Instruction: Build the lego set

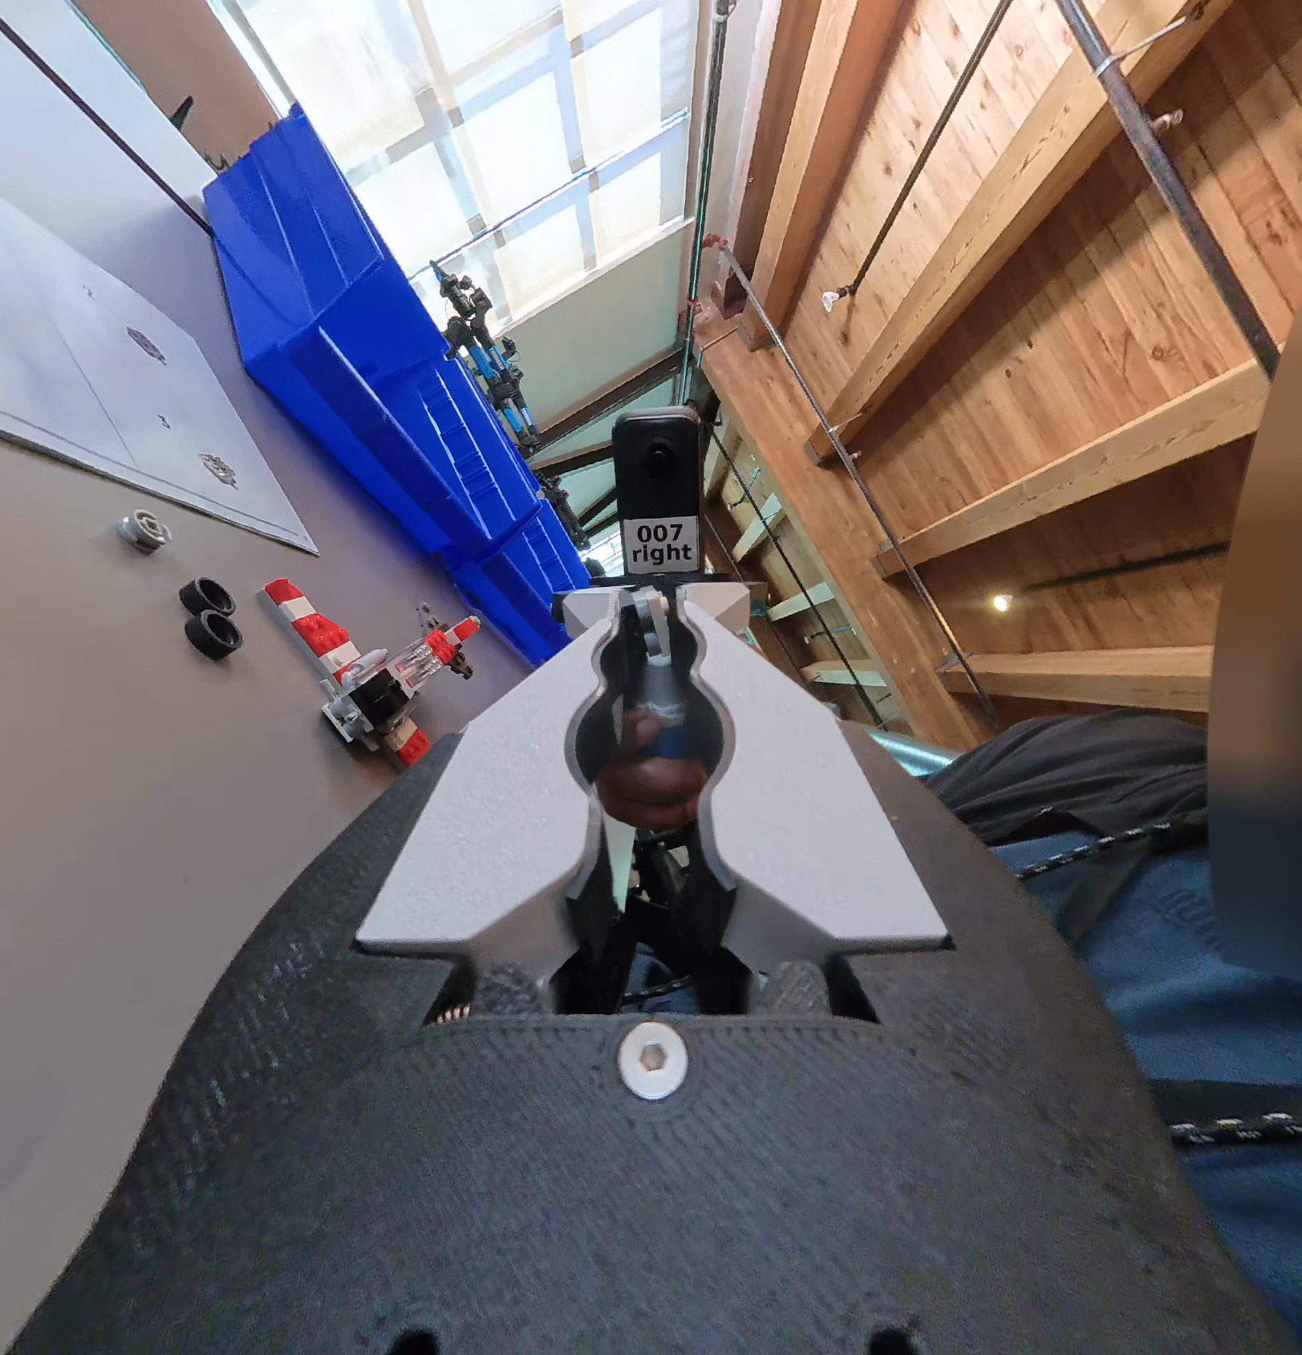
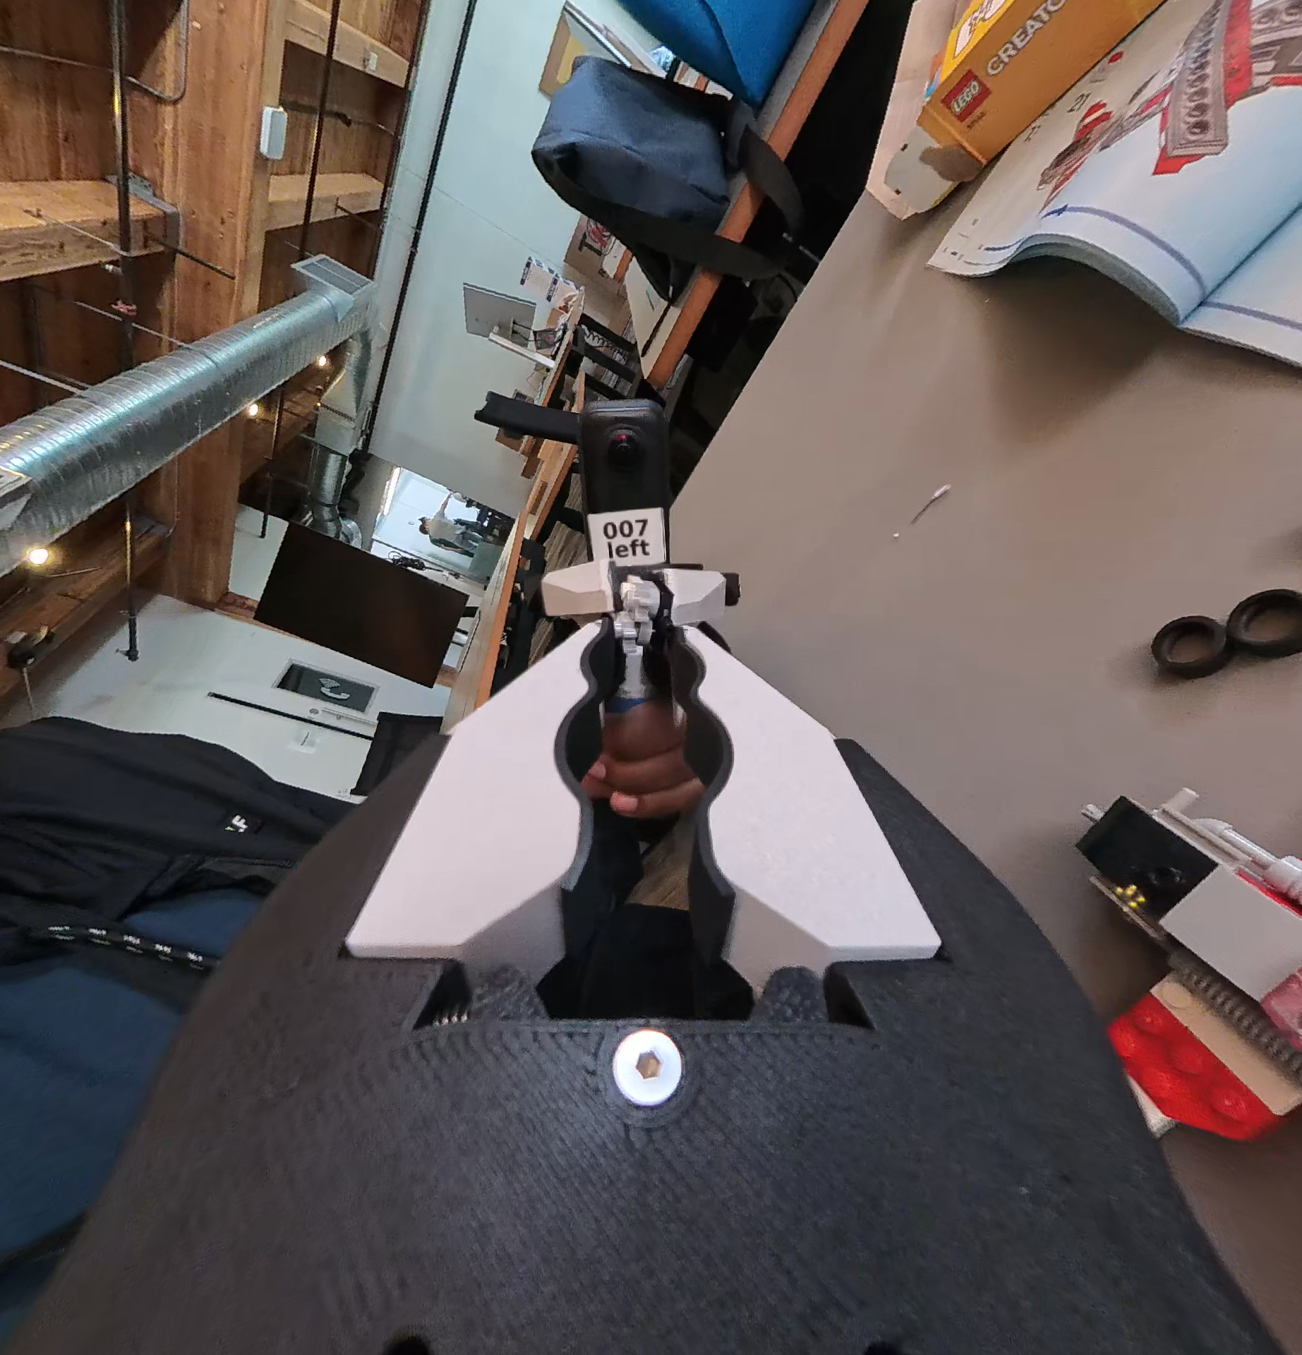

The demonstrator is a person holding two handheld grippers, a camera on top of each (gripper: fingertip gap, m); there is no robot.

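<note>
My two grippers face each other above the table edge, tip to tip. In the left wrist view my left gripper (image 1: 649, 612) is shut on a small light grey lego piece (image 1: 655, 623), with the right gripper's tips right behind it. In the right wrist view my right gripper (image 2: 637, 623) is shut on the same small grey lego piece (image 2: 633, 608), which has a black part beside it. A partly built red, white and grey lego model (image 1: 384, 663) lies on the grey table (image 1: 120, 843), and it also shows in the right wrist view (image 2: 1234, 975).
Two black tyres (image 1: 208, 617) (image 2: 1241, 639) and a grey round piece (image 1: 143, 529) lie near the model. An instruction sheet (image 1: 83, 381), an open booklet (image 2: 1183, 183), a lego box (image 2: 1014, 73) and blue bins (image 1: 354, 352) are on the table. A person's lap is below the grippers. Left and right tips are no more than a few centimetres apart.
</note>
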